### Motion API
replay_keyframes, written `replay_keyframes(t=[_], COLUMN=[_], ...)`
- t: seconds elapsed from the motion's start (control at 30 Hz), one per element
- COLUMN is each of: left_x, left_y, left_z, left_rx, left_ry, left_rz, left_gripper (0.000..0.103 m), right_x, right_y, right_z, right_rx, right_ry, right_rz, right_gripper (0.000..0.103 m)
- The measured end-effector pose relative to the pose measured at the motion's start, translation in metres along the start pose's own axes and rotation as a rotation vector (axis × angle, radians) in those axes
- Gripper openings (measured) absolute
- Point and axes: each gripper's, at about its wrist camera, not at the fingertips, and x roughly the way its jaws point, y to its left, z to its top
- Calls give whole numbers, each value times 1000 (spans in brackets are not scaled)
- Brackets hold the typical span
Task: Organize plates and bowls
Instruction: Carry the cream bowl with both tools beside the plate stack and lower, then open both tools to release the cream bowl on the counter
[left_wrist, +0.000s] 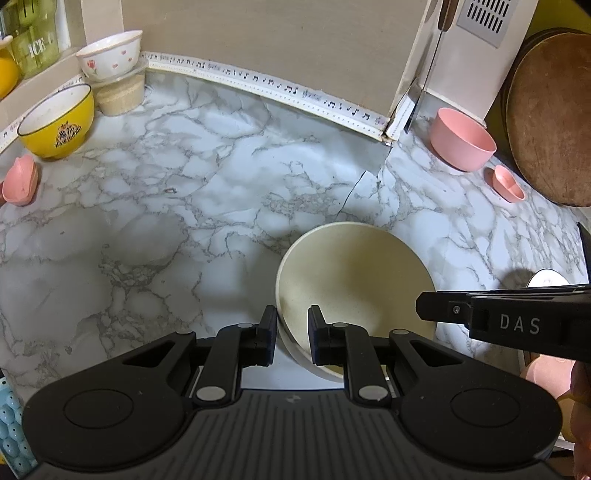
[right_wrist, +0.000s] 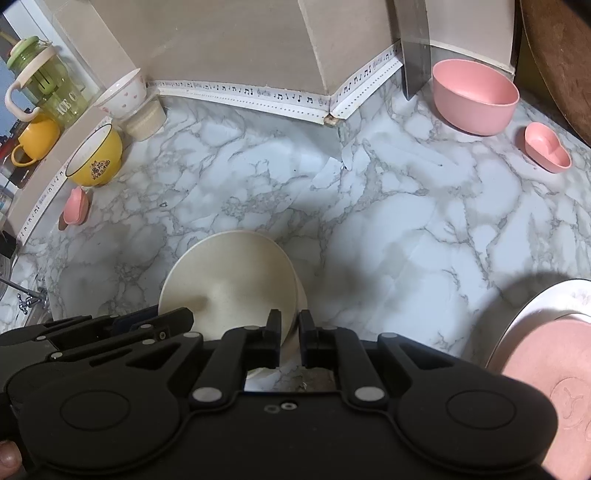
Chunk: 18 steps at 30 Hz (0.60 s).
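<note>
Everywhere grey-veined marble countertop (right_wrist: 406, 229) — beige wall (right_wrist: 229, 40) behind.

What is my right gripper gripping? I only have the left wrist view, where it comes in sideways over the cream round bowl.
Observer: The right gripper is shut on the rim of that cream round bowl.
Operator: And the white and pink bits at my right edge?
Observer: A white round plate with a pink round plate apparently stacked on it.
Operator: The yellow thing beside the green clear jug?
Observer: A yellow mug with a handle.
</note>
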Motion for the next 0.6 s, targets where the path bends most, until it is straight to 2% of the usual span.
replay_keyframes(t=[0.2,0.5,0.6], left_x=[-13,-41,-52], left_y=[-2,-6,-11], left_z=[1,6,8], left_rx=[20,28,27], left_ry=[-38,-105,-135], left_rz=[11,-28,-42], left_gripper=[17,19,44], right_x=[-10,-34,-43], right_y=[-3,-8,-8], right_z=[0,-5,-7], right_rx=[4,24,24], right_ry=[-20,-38,-44], right_rz=[4,38,48], right_gripper=[11,13,15])
